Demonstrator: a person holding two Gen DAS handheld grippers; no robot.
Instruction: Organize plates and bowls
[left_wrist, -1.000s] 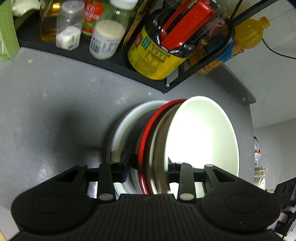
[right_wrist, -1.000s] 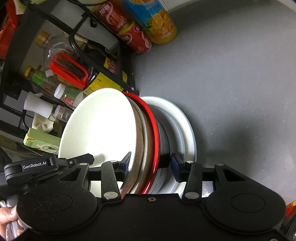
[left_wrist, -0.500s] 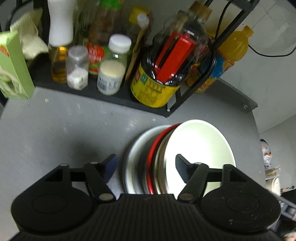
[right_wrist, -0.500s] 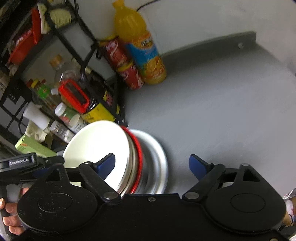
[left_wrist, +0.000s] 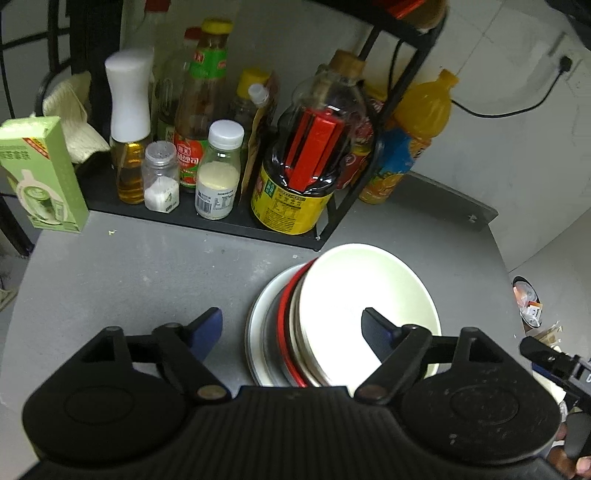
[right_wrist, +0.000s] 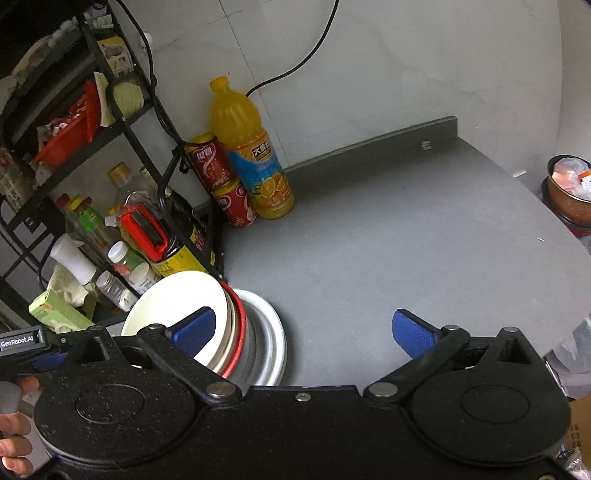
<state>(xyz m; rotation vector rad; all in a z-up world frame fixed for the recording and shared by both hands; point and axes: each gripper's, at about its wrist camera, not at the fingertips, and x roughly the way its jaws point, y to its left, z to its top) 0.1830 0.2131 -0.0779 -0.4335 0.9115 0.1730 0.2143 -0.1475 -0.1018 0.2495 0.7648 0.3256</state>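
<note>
we see a nested stack of dishes (left_wrist: 343, 317) sitting on the grey surface (left_wrist: 129, 280), just in front of the corner of a black wire rack (left_wrist: 332, 221). the stack leans over on its side: a white bowl (left_wrist: 369, 295) is on top with its hollow facing the left wrist camera, then a beige rim, a red rim (left_wrist: 286, 317), a grey dish and a white plate (left_wrist: 255, 332) lowest.

our left gripper (left_wrist: 291, 328) hangs above the stack with its fingers (left_wrist: 207, 328) spread on either side of it, opening wider, and the blue pads press on nothing. one pad shows over the bare surface, the other in front of the white bowl's hollow.

our right gripper (right_wrist: 303, 332) is likewise opening, fingers (right_wrist: 413, 336) far apart and empty. in its view the stack (right_wrist: 236, 332) lies under the left-hand finger, while the other finger hangs over bare surface (right_wrist: 388, 240).

on the rack's bottom shelf stand a big dark bottle with a yellow label (left_wrist: 306, 173), a white-capped jar (left_wrist: 219, 173), a small shaker (left_wrist: 160, 177) and an oil bottle with a white top (left_wrist: 129, 129). a green carton (left_wrist: 40, 177) stands on the surface at the rack's end. beside the rack, against the wall, stand an orange drink bottle (right_wrist: 251, 151) and two red cans (right_wrist: 221, 181) stacked one on the other. a person's hand (right_wrist: 14, 424) shows at the lower left edge of the right wrist view.
</note>
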